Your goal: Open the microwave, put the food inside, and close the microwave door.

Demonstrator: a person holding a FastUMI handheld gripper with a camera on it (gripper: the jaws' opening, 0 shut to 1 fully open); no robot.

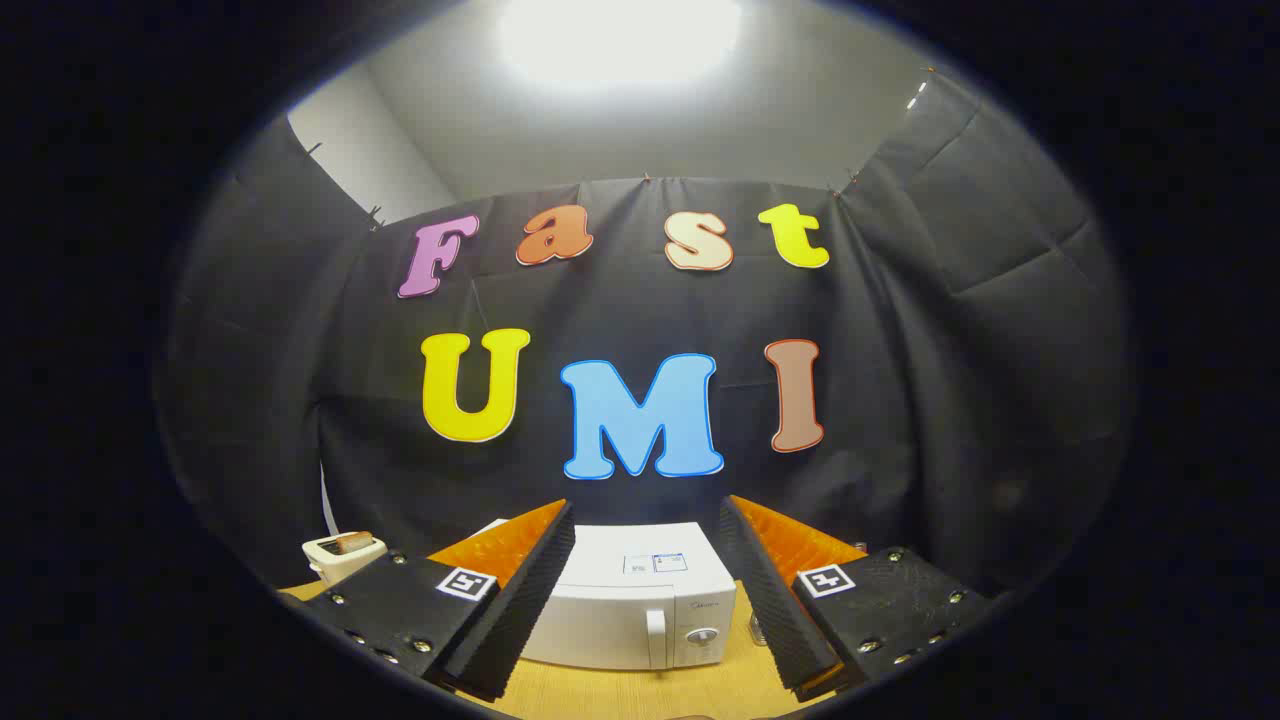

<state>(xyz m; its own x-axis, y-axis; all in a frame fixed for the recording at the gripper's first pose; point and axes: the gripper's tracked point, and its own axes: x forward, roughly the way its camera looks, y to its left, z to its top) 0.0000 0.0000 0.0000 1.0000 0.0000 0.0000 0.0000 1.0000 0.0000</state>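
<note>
The microwave (640,598) stands on the wooden surface (640,692) against the booth's black cloth wall, door shut, its handle (656,636) and dial (702,636) facing the tongs (646,590). The tongs are spread wide and empty, framing the microwave beyond their tips, evidently squared up for the handle. Left of the microwave a small white container (342,553) holds what appears to be the food (350,542), untouched. Judged: opening not yet begun.

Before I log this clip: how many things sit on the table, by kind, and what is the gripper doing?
White microwave oven, door closed: 1
White toaster with bread in its slot: 1
Total: 2
Both stand on the wooden table. The gripper is open, its fingers holding nothing.
</note>
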